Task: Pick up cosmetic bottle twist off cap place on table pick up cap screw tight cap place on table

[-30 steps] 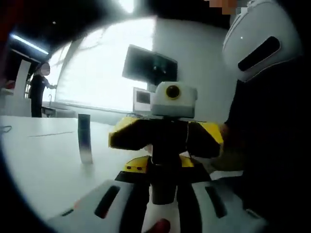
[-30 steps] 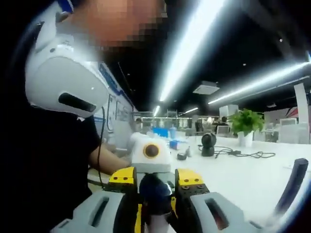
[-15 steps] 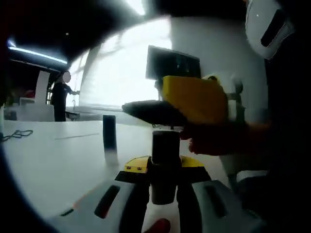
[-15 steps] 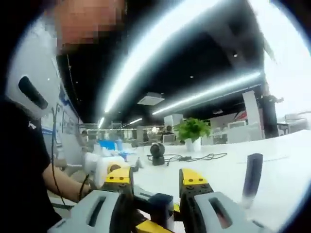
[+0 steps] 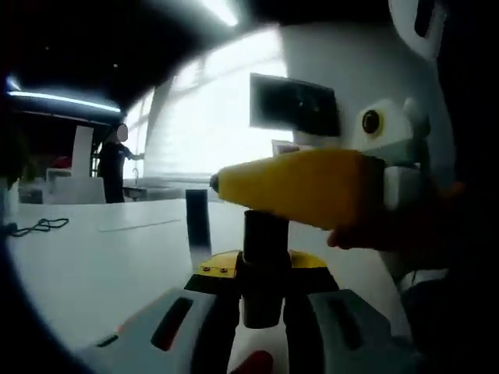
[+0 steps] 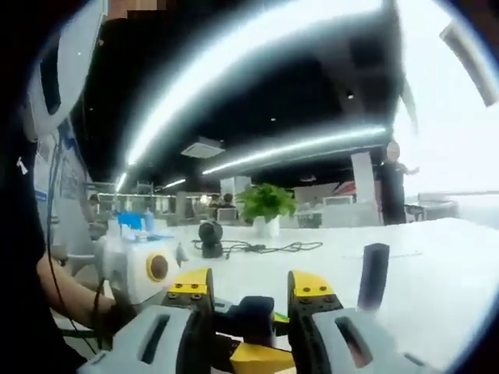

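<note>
My left gripper (image 5: pixel 263 274) is shut on a dark cosmetic bottle (image 5: pixel 265 238) that stands upright between its jaws. The right gripper (image 5: pixel 292 187) lies sideways across the bottle's top, its yellow jaw turned flat and hiding the cap. In the right gripper view, the dark cap (image 6: pixel 254 313) sits between the yellow-tipped jaws of the right gripper (image 6: pixel 251 294), which is shut on it. The left gripper (image 6: pixel 251 354) shows below it, at the bottom edge. The bottle is held above the white table (image 5: pixel 86 269).
A dark upright tube (image 5: pixel 197 222) stands alone on the table, also seen as the tube (image 6: pixel 374 276) at the right. Farther off are a potted plant (image 6: pixel 265 204), a black round device (image 6: pixel 209 236) with a cable, and a standing person (image 5: pixel 117 160).
The right gripper has rolled around the top of the bottle, from facing the left camera to lying sideways. The left gripper still holds the bottle.
</note>
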Action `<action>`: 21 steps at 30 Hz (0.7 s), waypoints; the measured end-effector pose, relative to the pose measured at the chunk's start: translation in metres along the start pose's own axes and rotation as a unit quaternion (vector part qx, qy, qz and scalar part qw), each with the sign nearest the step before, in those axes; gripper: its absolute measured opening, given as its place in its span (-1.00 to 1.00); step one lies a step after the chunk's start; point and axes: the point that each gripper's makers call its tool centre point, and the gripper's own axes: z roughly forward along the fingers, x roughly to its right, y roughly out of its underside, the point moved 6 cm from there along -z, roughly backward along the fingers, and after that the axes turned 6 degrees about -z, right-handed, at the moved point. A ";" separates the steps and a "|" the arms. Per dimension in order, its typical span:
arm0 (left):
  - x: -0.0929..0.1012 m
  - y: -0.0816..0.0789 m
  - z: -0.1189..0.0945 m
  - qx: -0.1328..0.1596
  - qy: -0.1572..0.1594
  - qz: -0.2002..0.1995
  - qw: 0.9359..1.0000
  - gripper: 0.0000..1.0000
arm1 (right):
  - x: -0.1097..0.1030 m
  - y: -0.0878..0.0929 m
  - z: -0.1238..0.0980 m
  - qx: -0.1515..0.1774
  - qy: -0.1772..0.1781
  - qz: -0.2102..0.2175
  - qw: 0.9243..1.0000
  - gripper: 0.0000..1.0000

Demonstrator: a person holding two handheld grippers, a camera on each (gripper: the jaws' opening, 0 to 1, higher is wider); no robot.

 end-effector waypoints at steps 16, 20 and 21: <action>-0.007 0.001 -0.001 0.004 -0.014 -0.011 1.000 -0.80 | 0.006 0.012 0.002 -0.025 0.051 -0.024 0.998 -0.61; -0.007 0.003 0.000 -0.001 -0.021 0.000 1.000 -0.80 | 0.007 0.012 0.002 -0.023 0.060 -0.037 0.997 -0.54; -0.007 0.003 0.000 -0.001 -0.022 0.002 1.000 -0.80 | 0.006 0.013 0.003 -0.025 0.059 -0.042 0.997 -0.51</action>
